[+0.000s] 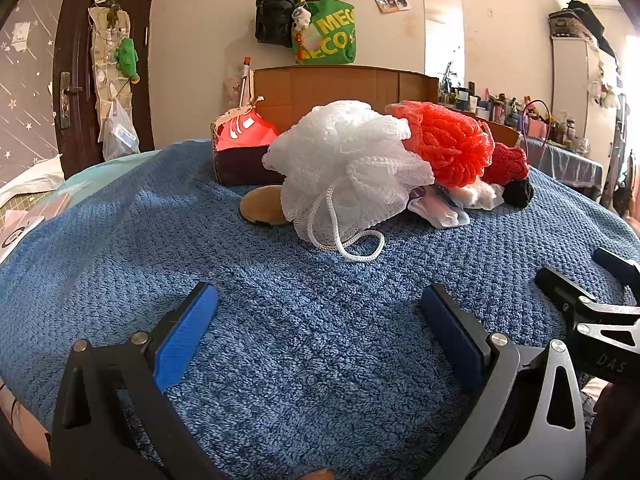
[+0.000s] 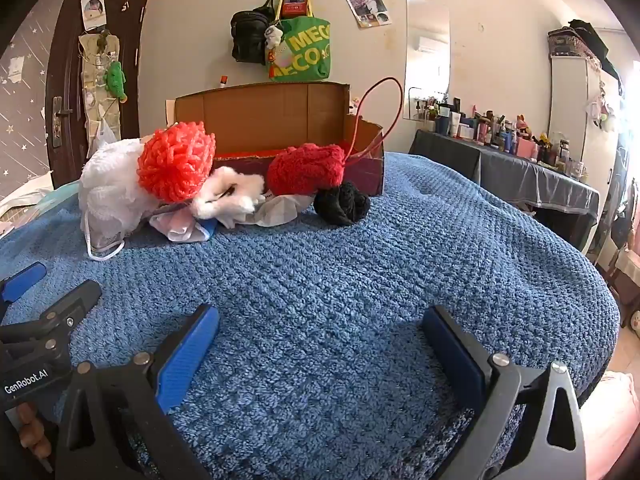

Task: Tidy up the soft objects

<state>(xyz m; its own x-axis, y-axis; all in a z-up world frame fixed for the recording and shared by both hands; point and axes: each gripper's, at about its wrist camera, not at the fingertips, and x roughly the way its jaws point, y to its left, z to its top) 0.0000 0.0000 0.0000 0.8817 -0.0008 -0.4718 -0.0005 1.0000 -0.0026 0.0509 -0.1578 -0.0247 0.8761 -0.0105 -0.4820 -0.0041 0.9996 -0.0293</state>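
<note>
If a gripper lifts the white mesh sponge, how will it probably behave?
The white mesh sponge is airy netting, so probably very light and squashes between pads. Its loose cord would likely dangle. It leans against the orange sponge, which may shift.

Two low wrist views angled down over the blue blanket (image 1: 304, 320), left beside right, sharing the soft pile (image 2: 176, 184).

Green tote (image 1: 330, 36), blk backpack (image 1: 275, 16)

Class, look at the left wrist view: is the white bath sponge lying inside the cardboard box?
No, the white bath sponge lies on the blue towel in front of the cardboard box.
</note>
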